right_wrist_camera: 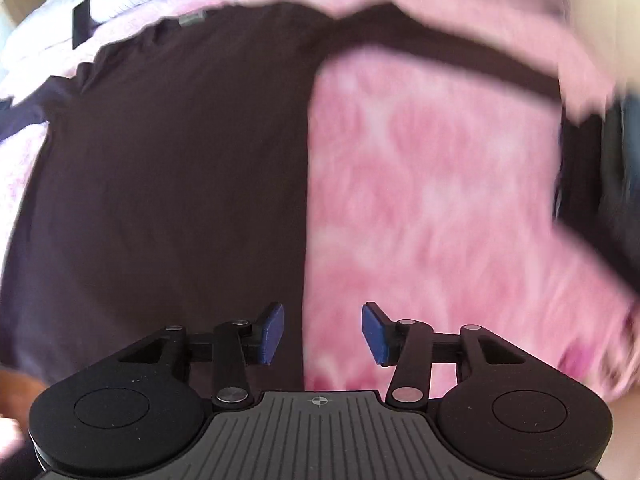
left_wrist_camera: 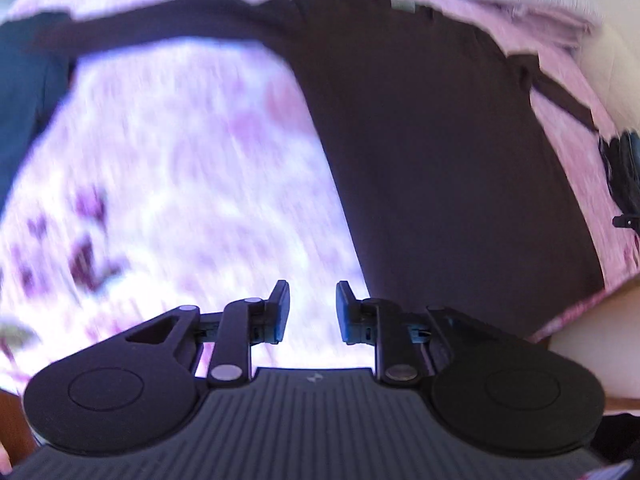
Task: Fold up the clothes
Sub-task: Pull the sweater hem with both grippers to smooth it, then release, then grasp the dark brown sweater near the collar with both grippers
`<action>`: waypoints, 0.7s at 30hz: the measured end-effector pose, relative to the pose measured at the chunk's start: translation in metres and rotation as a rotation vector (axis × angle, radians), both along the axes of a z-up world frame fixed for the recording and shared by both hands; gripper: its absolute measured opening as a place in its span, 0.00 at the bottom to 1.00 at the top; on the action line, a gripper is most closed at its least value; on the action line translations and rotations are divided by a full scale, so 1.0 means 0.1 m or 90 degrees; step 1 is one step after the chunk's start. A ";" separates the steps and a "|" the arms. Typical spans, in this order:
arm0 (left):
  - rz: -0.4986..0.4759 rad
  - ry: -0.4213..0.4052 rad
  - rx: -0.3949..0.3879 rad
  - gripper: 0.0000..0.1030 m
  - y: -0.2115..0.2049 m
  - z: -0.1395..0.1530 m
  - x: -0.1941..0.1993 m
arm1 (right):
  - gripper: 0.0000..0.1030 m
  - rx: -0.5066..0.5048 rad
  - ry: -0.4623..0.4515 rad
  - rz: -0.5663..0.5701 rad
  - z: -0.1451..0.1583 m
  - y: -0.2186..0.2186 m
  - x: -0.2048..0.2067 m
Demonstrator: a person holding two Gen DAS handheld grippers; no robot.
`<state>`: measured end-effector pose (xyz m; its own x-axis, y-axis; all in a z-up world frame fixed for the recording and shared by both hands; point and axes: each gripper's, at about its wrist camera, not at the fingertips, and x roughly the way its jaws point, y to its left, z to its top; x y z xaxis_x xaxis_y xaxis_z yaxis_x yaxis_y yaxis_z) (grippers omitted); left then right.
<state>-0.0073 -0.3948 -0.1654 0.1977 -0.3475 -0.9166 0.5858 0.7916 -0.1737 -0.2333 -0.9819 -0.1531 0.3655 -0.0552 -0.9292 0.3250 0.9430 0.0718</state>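
Both grippers hang empty above the shirt.
The dark shirt [right_wrist_camera: 172, 168] lies flat on the pink blanket [right_wrist_camera: 432, 208], one side folded in; the left gripper [left_wrist_camera: 313, 312] and right gripper [right_wrist_camera: 322, 334] are parted, holding nothing, probably free for the next fold.

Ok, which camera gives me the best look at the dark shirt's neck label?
The right wrist view. The label sits fairly sharp at the collar of the dark shirt, which fills that view's left half. The left wrist view shows the label only as a smaller, blurred patch near the top edge.

No legible text — none anywhere.
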 end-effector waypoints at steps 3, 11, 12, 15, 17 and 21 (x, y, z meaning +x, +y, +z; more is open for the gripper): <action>-0.015 -0.035 -0.015 0.26 -0.23 0.02 0.46 | 0.46 0.015 -0.053 0.022 0.16 0.12 0.45; -0.156 -0.117 -0.051 0.26 -1.18 -0.33 1.82 | 0.46 0.085 -0.145 0.076 0.13 0.65 2.22; -0.176 -0.133 -0.050 0.26 -1.30 -0.37 1.95 | 0.46 0.095 -0.154 0.084 0.10 0.74 2.46; -0.236 -0.179 -0.050 0.26 -1.68 -0.49 2.33 | 0.46 0.101 -0.167 0.123 -0.09 0.93 3.23; -0.252 -0.191 -0.053 0.26 -1.92 -0.61 2.54 | 0.46 0.103 -0.175 0.146 -0.21 1.00 3.68; -0.260 -0.214 -0.064 0.27 -2.35 -0.84 2.86 | 0.46 0.116 -0.187 0.175 -0.45 1.04 4.45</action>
